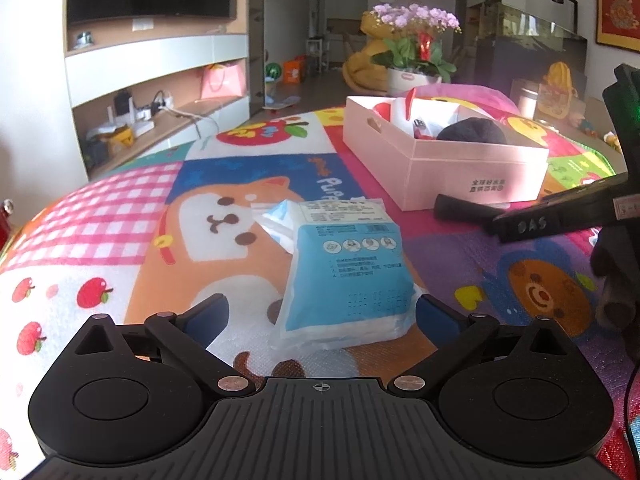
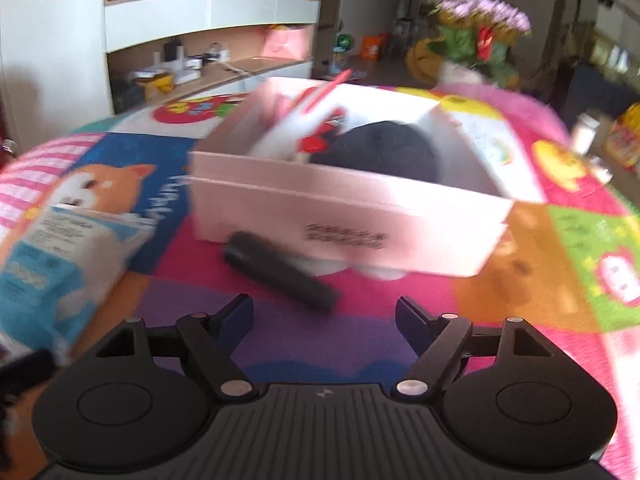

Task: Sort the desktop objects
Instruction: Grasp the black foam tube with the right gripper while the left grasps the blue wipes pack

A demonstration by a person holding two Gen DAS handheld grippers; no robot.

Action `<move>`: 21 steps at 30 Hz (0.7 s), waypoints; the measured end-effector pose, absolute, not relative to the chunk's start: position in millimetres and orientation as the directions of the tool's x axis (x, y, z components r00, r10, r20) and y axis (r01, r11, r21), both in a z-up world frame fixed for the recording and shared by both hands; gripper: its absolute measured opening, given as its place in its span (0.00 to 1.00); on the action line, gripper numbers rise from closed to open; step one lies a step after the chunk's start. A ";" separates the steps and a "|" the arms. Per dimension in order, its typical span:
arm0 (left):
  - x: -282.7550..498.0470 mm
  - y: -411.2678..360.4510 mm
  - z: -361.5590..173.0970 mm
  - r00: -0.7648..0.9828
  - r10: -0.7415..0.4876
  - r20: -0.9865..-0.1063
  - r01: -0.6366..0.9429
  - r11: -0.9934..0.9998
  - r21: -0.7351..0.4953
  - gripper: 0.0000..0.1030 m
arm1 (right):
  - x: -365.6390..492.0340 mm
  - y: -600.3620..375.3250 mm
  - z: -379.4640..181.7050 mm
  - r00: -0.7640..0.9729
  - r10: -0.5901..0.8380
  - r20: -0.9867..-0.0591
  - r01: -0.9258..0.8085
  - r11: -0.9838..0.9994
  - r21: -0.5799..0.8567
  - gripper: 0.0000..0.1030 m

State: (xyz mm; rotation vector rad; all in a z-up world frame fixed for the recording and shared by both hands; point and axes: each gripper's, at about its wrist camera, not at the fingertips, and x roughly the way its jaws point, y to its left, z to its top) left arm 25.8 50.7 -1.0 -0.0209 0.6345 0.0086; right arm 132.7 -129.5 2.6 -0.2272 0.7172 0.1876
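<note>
My left gripper (image 1: 320,312) has its tongs spread wide, the blue pads flanking the near end of the blue-and-white packet (image 1: 344,276) in the lower middle of the left view; I cannot tell whether either pad touches the wrapper yet. My right gripper (image 2: 324,314) is also spread and holds nothing, with the black cylinder (image 2: 280,272) lying just ahead of it, mid-frame.

I judge the step in hand to be picking up the packet for the pink box (image 1: 472,168), which sits in the upper right of the left view and already holds a dark round thing and some red-and-white items. To do it well I would centre the packet between the pads, close across its short width and squeeze gently, since the soft wrapper looks likely to crumple or slip.

The packet's long axis runs away from the camera, tilting a little leftward toward the top of the frame, its loose torn end pointing at the dog picture on the colourful mat (image 1: 120,220). The cylinder's long axis runs from upper left to lower right in the right view, its upper end close against the box's front wall.
</note>
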 end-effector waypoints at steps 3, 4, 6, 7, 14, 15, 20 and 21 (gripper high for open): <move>25.9 50.7 -1.3 0.806 0.000 -0.592 -0.014 1.000 -0.019 1.00 | 142.6 -142.4 2.7 0.764 0.006 -0.645 -0.154 0.972 -0.174 0.76; 25.9 50.9 -1.5 0.805 0.000 -0.593 -0.014 1.000 -0.019 1.00 | 144.3 -146.5 3.0 0.764 -0.007 -0.645 -0.132 0.977 -0.167 0.76; 25.6 50.8 -1.8 0.803 0.001 -0.596 -0.015 1.000 -0.018 1.00 | 143.2 -150.8 4.8 0.757 0.036 -0.653 -0.142 0.984 -0.111 0.76; 25.3 50.9 -1.8 0.803 0.001 -0.597 -0.015 1.000 -0.018 1.00 | 141.1 -151.3 5.9 0.747 0.076 -0.661 -0.164 0.984 -0.071 0.78; 24.6 51.2 -1.8 0.802 0.002 -0.597 -0.017 1.000 -0.020 1.00 | 140.7 -126.3 4.9 0.716 0.173 -0.676 -0.233 0.973 0.003 0.91; 24.6 51.3 -1.9 0.802 0.002 -0.597 -0.018 1.000 -0.021 1.00 | 144.3 -118.4 3.9 0.716 0.173 -0.676 -0.232 0.973 0.004 0.91; 24.1 52.5 -2.4 0.800 0.003 -0.600 -0.025 0.999 -0.029 1.00 | 158.3 -111.6 -1.9 0.708 0.158 -0.688 -0.213 0.977 0.006 0.75; 24.0 52.4 -2.4 0.800 0.003 -0.600 -0.026 0.999 -0.029 1.00 | 156.3 -112.7 -0.3 0.713 0.161 -0.683 -0.217 0.976 0.003 0.73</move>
